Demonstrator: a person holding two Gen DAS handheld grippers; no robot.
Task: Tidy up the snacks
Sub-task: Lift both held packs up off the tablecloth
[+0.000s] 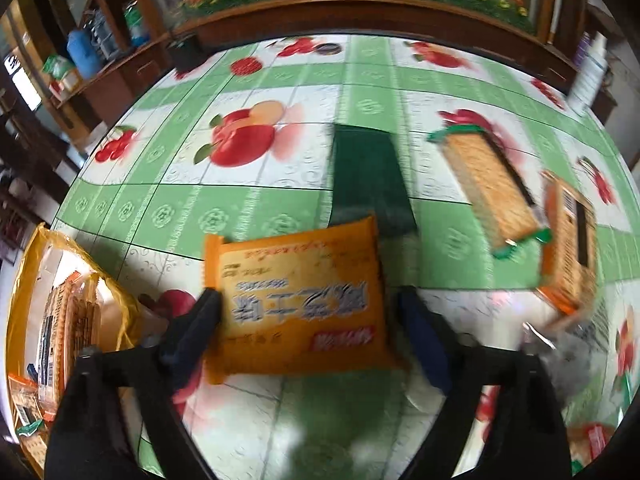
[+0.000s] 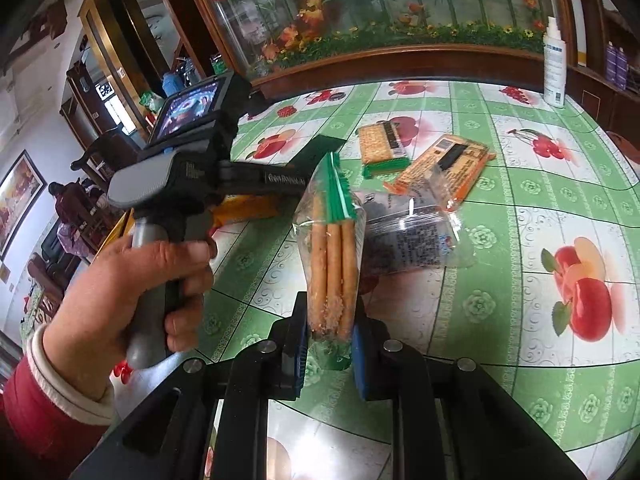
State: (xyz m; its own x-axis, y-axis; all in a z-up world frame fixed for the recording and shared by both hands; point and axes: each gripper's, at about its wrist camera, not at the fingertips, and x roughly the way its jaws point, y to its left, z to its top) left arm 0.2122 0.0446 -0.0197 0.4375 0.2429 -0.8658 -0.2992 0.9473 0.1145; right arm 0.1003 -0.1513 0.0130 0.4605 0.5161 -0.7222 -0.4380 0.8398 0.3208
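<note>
My left gripper (image 1: 308,312) is shut on an orange cracker packet (image 1: 300,300) and holds it over the table. A yellow bag (image 1: 60,312) with several packets inside lies at the left edge. My right gripper (image 2: 330,336) is shut on a clear green-ended biscuit packet (image 2: 332,256), held upright on its edge. On the table lie a dark green packet (image 1: 368,172), a green-trimmed cracker packet (image 1: 488,184) (image 2: 380,144), an orange-trimmed packet (image 1: 568,248) (image 2: 444,172) and a clear dark-printed packet (image 2: 412,236).
The left hand-held gripper and the hand on it (image 2: 160,248) fill the left of the right wrist view. A white spray bottle (image 2: 555,64) stands at the table's far right. A wooden cabinet with flower glass (image 2: 380,20) runs behind the fruit-print tablecloth (image 2: 520,300).
</note>
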